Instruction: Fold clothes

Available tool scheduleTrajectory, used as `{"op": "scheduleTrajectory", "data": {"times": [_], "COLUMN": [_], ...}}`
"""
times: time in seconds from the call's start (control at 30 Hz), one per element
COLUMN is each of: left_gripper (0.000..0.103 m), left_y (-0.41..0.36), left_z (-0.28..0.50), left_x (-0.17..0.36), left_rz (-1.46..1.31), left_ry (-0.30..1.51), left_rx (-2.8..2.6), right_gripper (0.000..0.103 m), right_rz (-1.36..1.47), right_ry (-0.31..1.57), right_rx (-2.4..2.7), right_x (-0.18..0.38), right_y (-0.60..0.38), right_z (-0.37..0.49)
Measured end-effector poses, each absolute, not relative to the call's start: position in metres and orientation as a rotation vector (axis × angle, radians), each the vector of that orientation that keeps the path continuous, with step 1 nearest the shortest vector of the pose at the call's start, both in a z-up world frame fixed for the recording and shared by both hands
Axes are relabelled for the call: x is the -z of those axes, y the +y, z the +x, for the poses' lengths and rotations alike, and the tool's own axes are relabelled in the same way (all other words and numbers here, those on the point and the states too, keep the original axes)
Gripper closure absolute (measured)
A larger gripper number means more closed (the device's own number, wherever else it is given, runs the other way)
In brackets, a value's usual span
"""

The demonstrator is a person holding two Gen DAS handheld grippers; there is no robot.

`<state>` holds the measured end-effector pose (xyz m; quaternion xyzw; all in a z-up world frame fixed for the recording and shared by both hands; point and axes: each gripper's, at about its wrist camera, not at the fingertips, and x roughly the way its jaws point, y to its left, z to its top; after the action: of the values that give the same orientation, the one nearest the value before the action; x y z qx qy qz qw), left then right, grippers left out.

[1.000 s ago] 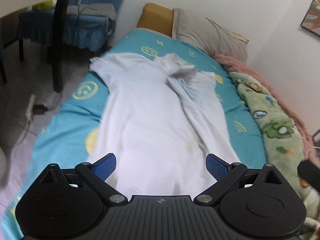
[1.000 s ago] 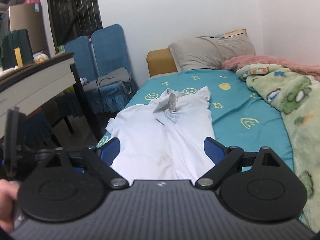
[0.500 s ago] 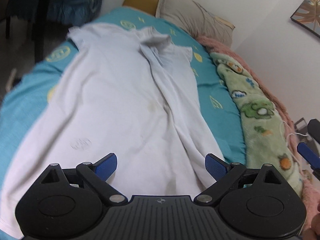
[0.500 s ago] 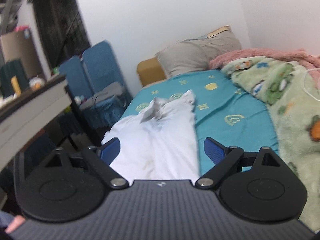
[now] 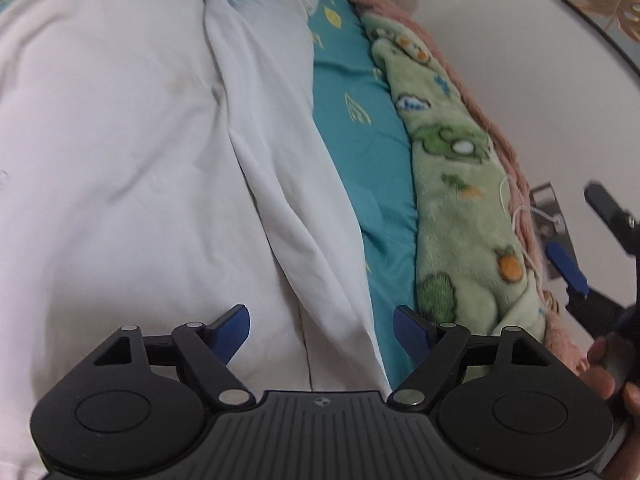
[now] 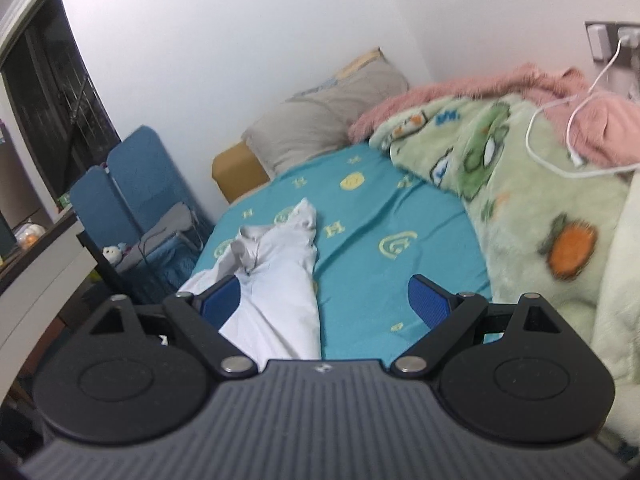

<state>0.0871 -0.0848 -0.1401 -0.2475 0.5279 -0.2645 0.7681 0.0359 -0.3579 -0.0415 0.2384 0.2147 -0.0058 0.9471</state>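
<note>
A white shirt (image 5: 132,152) lies spread lengthwise on a bed's teal patterned sheet (image 6: 384,216). The left gripper (image 5: 322,326) hangs over the shirt's right edge, jaws closing, pads not yet pressing the cloth. The right gripper (image 6: 326,300) is spread wide over shirt and sheet, holding nothing. A green fleece blanket (image 6: 520,200), pink blanket (image 6: 460,92), white cable (image 6: 560,132) and grey pillow (image 6: 328,120) line the white wall; a blue chair (image 6: 132,184) stands beside the bed.

A home bedroom: a bed (image 6: 400,216) with pillow (image 6: 320,124) and fleece blanket (image 6: 520,184).
</note>
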Motion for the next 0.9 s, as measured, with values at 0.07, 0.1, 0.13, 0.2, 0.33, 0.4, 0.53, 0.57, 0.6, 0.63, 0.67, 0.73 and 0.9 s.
{"op": "scheduleTrajectory", "data": {"times": [0.07, 0.1, 0.13, 0.2, 0.33, 0.4, 0.53, 0.57, 0.6, 0.63, 0.67, 0.73, 0.9], "left_gripper": [0.037, 0.041, 0.042, 0.062, 0.098, 0.101, 0.101, 0.101, 0.101, 0.101, 0.101, 0.101, 0.102], "left_y": [-0.094, -0.098, -0.102, -0.108, -0.108, -0.102, -0.073, -0.064, -0.054, -0.044, -0.034, -0.017, 0.005], "left_z": [0.086, 0.086, 0.086, 0.086, 0.083, 0.079, 0.076, 0.076, 0.075, 0.075, 0.074, 0.071, 0.065], "left_x": [0.147, 0.149, 0.151, 0.153, 0.146, 0.135, 0.109, 0.104, 0.099, 0.095, 0.092, 0.090, 0.109], "left_rz": [-0.524, -0.516, -0.504, -0.470, -0.448, -0.454, -0.544, -0.566, -0.588, -0.605, -0.615, -0.620, -0.503], "left_ry": [1.164, 1.169, 1.171, 1.171, 1.156, 1.132, 1.122, 1.124, 1.125, 1.126, 1.127, 1.139, 1.219], "left_rx": [0.608, 0.624, 0.636, 0.660, 0.682, 0.688, 0.691, 0.684, 0.678, 0.671, 0.661, 0.628, 0.494], "right_gripper": [0.011, 0.011, 0.011, 0.011, 0.011, 0.011, 0.011, 0.011, 0.011, 0.011, 0.011, 0.011, 0.011], "right_rz": [0.485, 0.487, 0.489, 0.500, 0.503, 0.499, 0.495, 0.497, 0.500, 0.503, 0.505, 0.506, 0.498], "right_ry": [0.455, 0.466, 0.476, 0.491, 0.505, 0.507, 0.506, 0.506, 0.507, 0.508, 0.510, 0.516, 0.527], "right_rx": [0.013, 0.015, 0.017, 0.024, 0.030, 0.031, 0.033, 0.034, 0.034, 0.033, 0.031, 0.027, 0.013], "right_x": [0.046, 0.048, 0.050, 0.054, 0.056, 0.055, 0.054, 0.054, 0.054, 0.054, 0.054, 0.054, 0.055], "right_y": [-0.356, -0.356, -0.356, -0.356, -0.356, -0.354, -0.354, -0.354, -0.354, -0.354, -0.354, -0.354, -0.350], "right_z": [0.042, 0.045, 0.048, 0.051, 0.054, 0.052, 0.050, 0.049, 0.049, 0.049, 0.049, 0.051, 0.053]}}
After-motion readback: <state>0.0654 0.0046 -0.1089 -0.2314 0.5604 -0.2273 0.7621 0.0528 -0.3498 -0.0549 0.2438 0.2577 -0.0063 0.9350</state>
